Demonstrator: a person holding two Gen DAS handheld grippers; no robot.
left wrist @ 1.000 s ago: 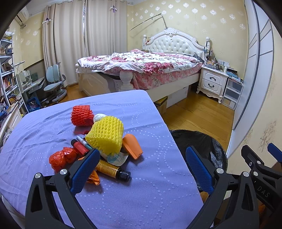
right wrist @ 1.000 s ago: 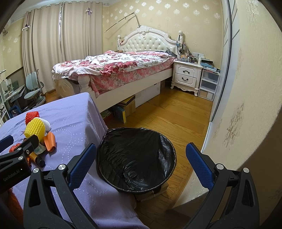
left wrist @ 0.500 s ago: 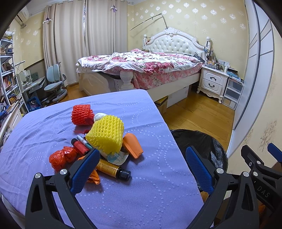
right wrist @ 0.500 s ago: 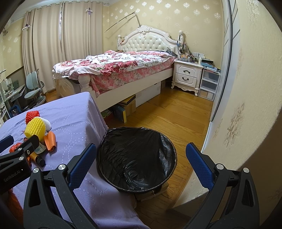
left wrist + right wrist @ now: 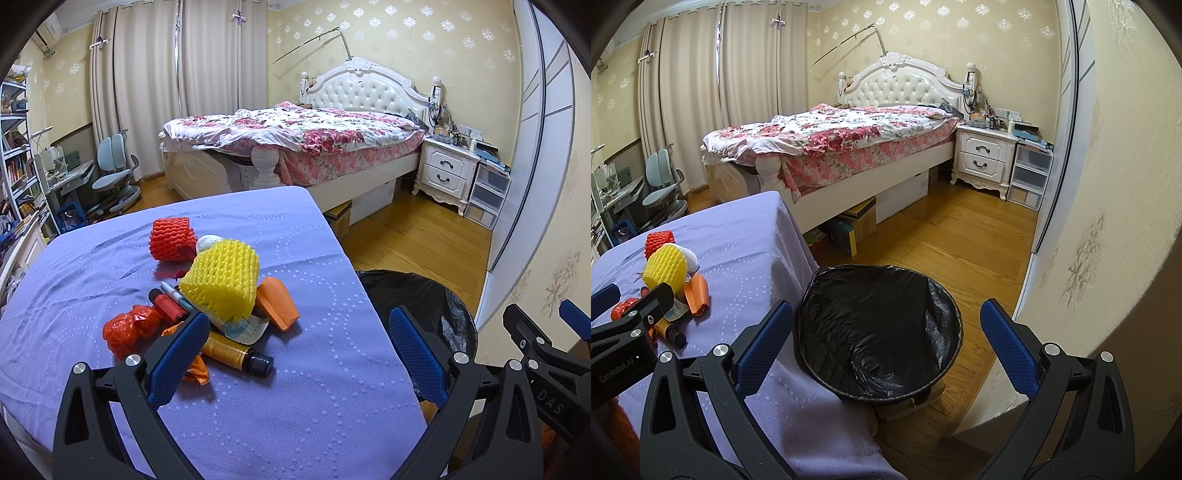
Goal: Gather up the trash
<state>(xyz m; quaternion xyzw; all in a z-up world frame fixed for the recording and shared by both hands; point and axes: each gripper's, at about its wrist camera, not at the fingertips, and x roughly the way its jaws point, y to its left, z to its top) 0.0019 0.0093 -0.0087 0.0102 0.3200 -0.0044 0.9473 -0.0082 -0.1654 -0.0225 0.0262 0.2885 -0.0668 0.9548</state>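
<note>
Right gripper (image 5: 546,354) body, left wrist view: "DAS" is read in pale letters.
Left gripper (image 5: 624,339) body, right wrist view: "GenRobot.AI" is read in pale letters.

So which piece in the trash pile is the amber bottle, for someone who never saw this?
On the purple table, find the trash pile around the yellow foam net. At the pile's near edge lies the amber bottle: the only black-capped piece, flat on its side.

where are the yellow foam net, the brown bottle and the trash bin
yellow foam net (image 5: 223,284), left wrist view, middle of its mesh side
brown bottle (image 5: 231,350), left wrist view, its labelled body
trash bin (image 5: 875,332), right wrist view, black liner inside
</note>
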